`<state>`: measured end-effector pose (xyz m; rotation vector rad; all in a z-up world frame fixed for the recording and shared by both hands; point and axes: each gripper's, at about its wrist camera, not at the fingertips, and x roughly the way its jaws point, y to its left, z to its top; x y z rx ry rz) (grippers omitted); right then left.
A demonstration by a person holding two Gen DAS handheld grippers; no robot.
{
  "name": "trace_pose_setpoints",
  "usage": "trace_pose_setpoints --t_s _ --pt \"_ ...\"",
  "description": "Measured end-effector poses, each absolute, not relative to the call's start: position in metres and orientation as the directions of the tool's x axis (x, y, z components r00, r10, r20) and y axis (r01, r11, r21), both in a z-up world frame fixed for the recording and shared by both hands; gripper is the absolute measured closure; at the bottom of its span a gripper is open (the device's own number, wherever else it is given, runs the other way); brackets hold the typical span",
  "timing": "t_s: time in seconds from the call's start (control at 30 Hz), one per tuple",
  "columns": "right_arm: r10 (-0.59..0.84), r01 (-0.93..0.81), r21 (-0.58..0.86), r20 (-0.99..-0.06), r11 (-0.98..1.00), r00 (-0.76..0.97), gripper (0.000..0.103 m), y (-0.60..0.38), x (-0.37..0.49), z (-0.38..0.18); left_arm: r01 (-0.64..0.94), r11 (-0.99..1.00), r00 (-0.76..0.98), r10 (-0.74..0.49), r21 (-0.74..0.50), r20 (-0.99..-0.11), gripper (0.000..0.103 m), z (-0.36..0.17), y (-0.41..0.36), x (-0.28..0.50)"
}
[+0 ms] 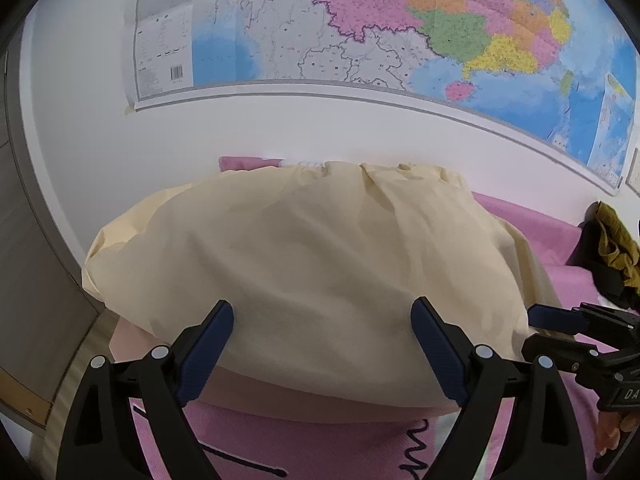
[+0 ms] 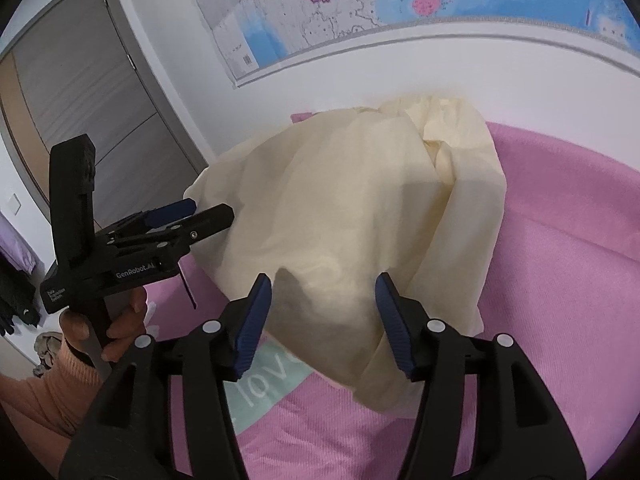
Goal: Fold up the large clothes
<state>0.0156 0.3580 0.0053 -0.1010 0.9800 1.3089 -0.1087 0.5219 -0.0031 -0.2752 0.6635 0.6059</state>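
Observation:
A large cream garment (image 1: 304, 248) lies bunched on the pink bed cover (image 1: 320, 448), reaching back to the wall. My left gripper (image 1: 324, 316) hovers at its near edge, jaws wide apart with nothing pinched. My right gripper (image 1: 560, 320) pokes in from the right edge. In the right wrist view the cream garment (image 2: 352, 208) is spread with a rumpled fold at its far right. My right gripper (image 2: 322, 290) stands open over its near corner, and the pads do not press the cloth. The left gripper (image 2: 200, 212) is held at the garment's left side.
A big wall map (image 1: 360, 28) hangs above the bed. A grey door (image 2: 80, 92) stands at the left. A dark pile of clothes with a mustard piece (image 1: 612, 248) sits at the bed's right. A mint patch with lettering (image 2: 272, 380) marks the cover. A peach sleeve (image 2: 44, 384) holds the left gripper.

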Motion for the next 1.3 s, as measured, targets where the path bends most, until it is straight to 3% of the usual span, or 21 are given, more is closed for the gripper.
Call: trace_pose_setpoints --t_s 0.3,0.53,0.67,1.3 --pt "0.783 -0.860 0.402 -0.622 0.313 -0.005 0.035 0.342 0.004 0.022 -0.622 0.779 0.647 0.459 -0.074 -0.608 0.007 0.008 0.509 -0.128" --pt "0.796 -0.871 0.367 -0.604 0.327 0.044 0.022 0.327 -0.015 0.027 -0.646 0.755 0.646 0.463 -0.111 -0.607 0.007 0.009 0.498 -0.149" --pt "0.811 -0.883 0.342 -0.581 0.322 0.071 0.006 0.321 -0.029 0.030 -0.670 0.732 0.629 0.469 -0.126 -0.620 0.007 0.005 0.490 -0.159" --pt "0.814 -0.903 0.288 -0.571 0.318 0.105 0.006 0.290 -0.071 0.037 -0.699 0.713 0.590 0.527 -0.059 -0.612 0.007 0.012 0.440 -0.193"
